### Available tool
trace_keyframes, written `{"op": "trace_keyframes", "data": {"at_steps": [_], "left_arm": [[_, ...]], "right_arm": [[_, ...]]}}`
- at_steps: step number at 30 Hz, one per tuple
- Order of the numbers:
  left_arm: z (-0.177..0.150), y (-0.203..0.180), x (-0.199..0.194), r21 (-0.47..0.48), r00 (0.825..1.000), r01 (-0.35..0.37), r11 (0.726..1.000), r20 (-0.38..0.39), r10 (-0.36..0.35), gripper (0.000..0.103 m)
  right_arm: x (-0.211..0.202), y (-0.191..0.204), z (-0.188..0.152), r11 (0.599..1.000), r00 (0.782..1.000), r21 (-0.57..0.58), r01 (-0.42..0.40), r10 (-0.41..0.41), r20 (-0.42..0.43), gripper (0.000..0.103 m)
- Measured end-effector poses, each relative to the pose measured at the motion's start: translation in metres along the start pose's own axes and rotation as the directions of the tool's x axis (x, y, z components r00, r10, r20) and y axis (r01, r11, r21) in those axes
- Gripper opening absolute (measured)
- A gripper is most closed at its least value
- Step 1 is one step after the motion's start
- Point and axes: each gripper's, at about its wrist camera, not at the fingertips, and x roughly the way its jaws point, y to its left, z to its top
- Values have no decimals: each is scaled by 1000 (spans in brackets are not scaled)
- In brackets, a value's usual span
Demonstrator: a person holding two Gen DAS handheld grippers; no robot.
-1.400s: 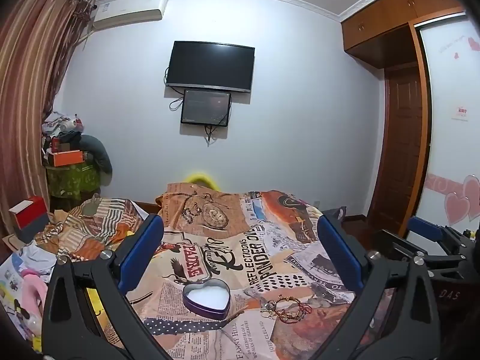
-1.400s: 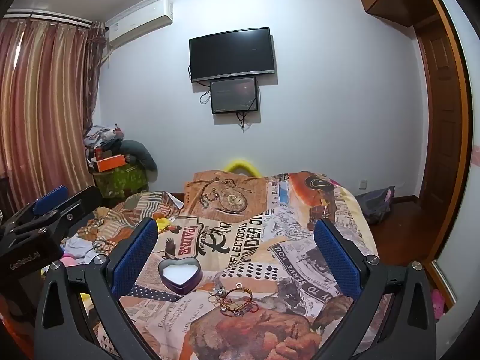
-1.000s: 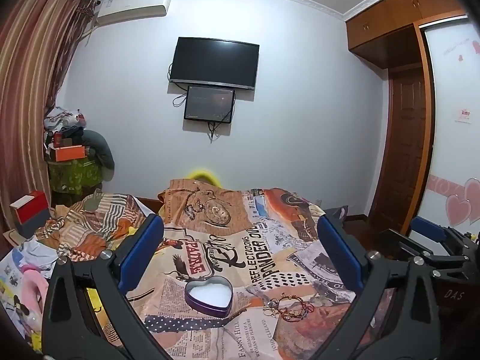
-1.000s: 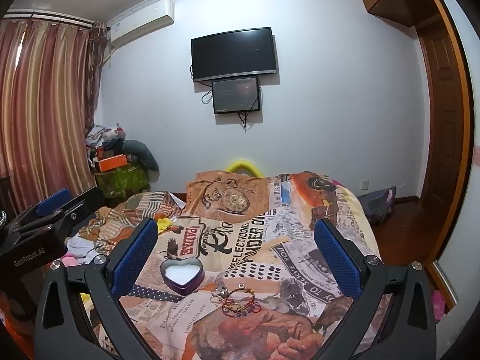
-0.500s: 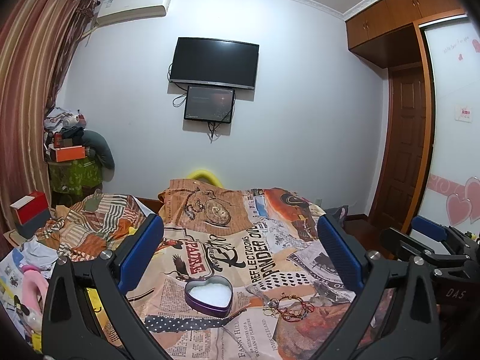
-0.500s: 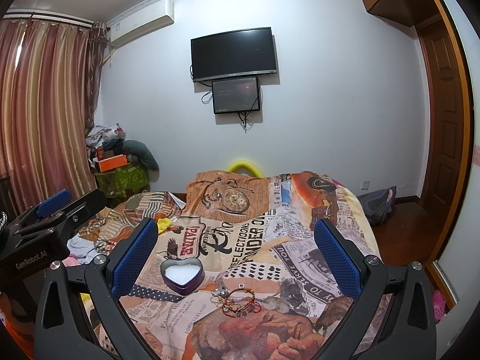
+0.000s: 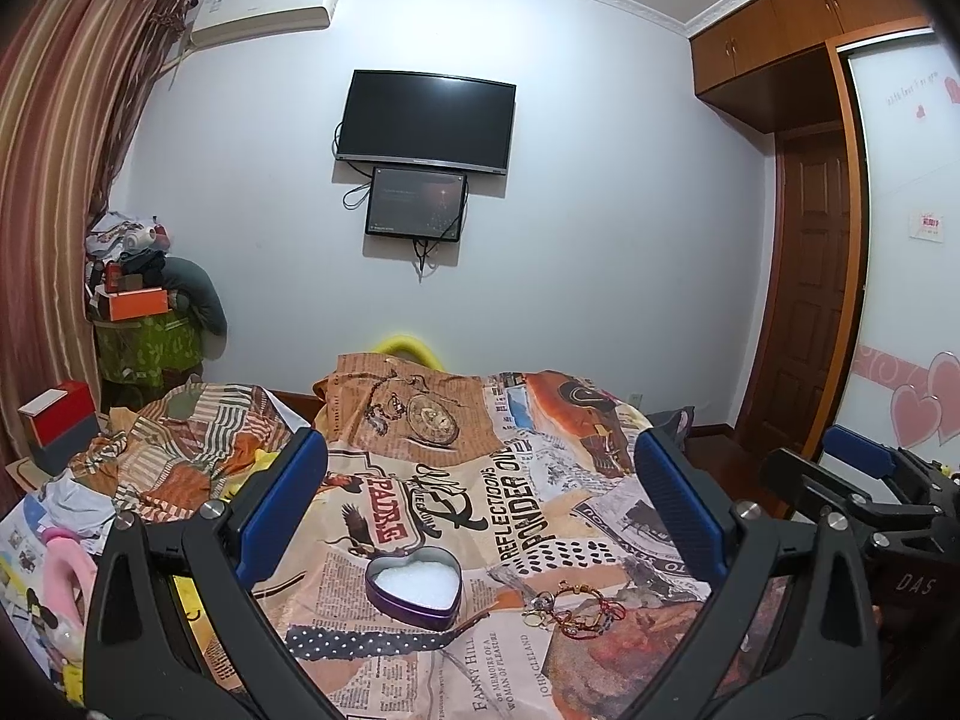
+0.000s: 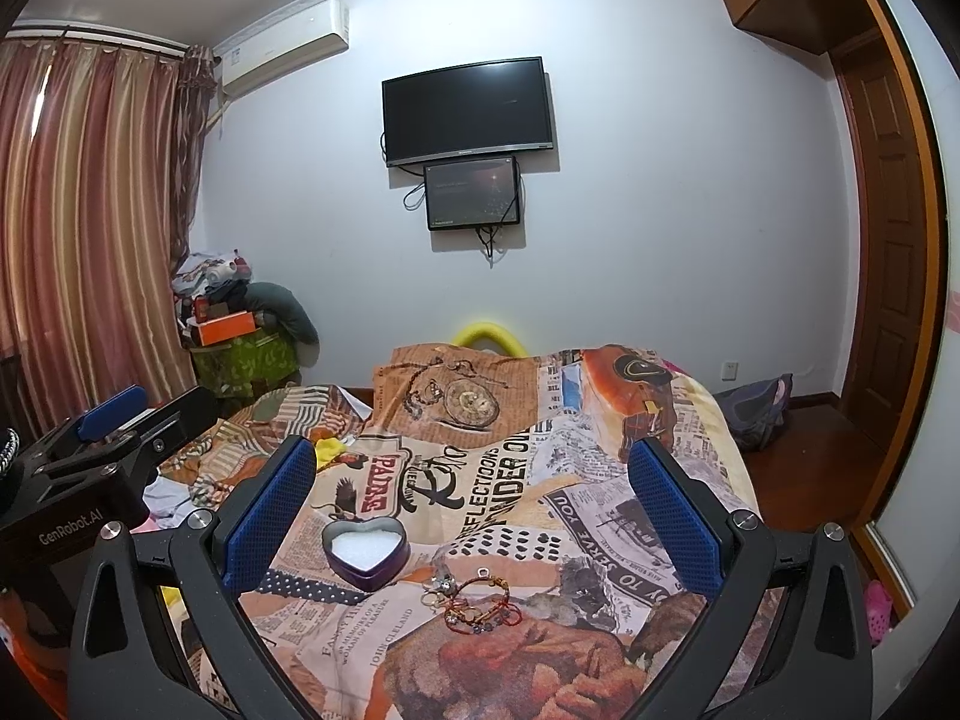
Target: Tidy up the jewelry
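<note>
Little has moved since the earlier frames: your two views have drifted only slightly, and the jewelry and tin lie where they were.

From the left wrist view, your left tool (image 7: 480, 510) is spread wide and holds nothing, its blue ribbed pads framing the bed (image 7: 420, 420). The heart-shaped tin (image 7: 414, 585), purple-walled metal with a white padded lining, sits lidless almost straight ahead and low. The jewelry pile (image 7: 570, 609), a tangle of thin gold rings, a beaded bracelet and red cord, lies just beside the tin on its right. Your right tool (image 7: 864, 480) shows at the right edge, side-on.

From the right wrist view, your right tool (image 8: 471, 504) is also wide open and empty. Here the jewelry pile (image 8: 474, 597) sits dead ahead and nearest, stretched across the view left to right, with the heart-shaped tin (image 8: 366, 549) just beyond it to the left. Your left tool (image 8: 114, 414) pokes in from the left.

The right hand looks better placed for the pick, the left for steadying the tin. The quilt is soft and busily printed, so the fine, limp strands may snag or be hard to single out.
</note>
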Motion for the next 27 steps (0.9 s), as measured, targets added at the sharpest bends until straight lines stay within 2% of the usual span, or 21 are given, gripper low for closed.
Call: {"op": "trace_keyframes", "data": {"at_steps": [27], "left_arm": [[-2, -3, 0, 23, 1000, -3, 1000, 2, 3, 103]], "right_arm": [[2, -1, -1, 1000, 1000, -5, 0, 0, 0, 103]]}}
